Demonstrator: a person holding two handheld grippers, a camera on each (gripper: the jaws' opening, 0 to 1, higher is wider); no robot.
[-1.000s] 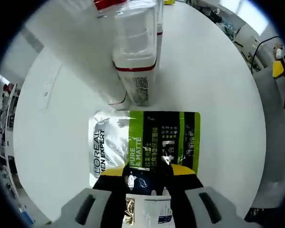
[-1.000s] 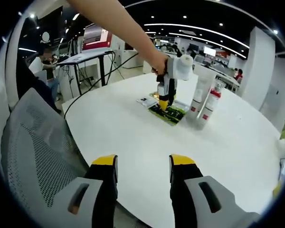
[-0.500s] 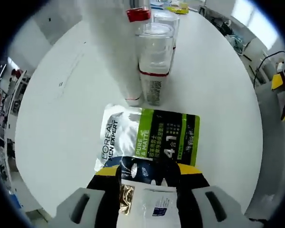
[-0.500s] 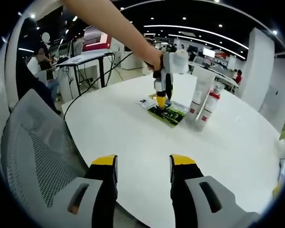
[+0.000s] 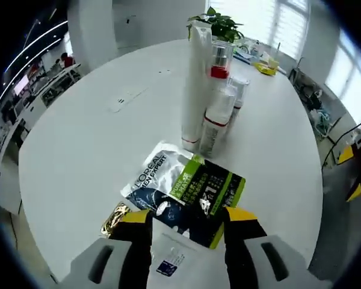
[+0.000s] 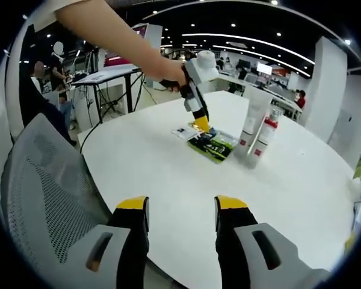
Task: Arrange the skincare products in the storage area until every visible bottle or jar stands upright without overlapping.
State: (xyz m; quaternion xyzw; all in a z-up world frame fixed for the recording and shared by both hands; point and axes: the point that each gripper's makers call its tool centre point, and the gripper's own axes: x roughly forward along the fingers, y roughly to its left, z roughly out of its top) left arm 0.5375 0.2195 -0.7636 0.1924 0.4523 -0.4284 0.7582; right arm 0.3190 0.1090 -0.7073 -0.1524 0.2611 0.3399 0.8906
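A tall white tube, a red-capped bottle and a white bottle with a red band stand upright, close together, on the round white table. In front of them lie flat sachets that overlap: a green and silver one, a dark blue one, a gold one and a white one. My left gripper hovers open over the sachets, and it also appears as the left gripper tilted above the white sachet. My right gripper is open and empty near the table's edge, far from the bottles.
A grey mesh chair stands left of my right gripper, beside the table edge. A potted plant and small yellow items sit at the table's far side. A person's arm reaches in from the upper left. Desks and people fill the background.
My left gripper has lifted and tilted back from the sachets, leaning left in the right gripper view. The sachets and bottles stay put. The right gripper has not moved.
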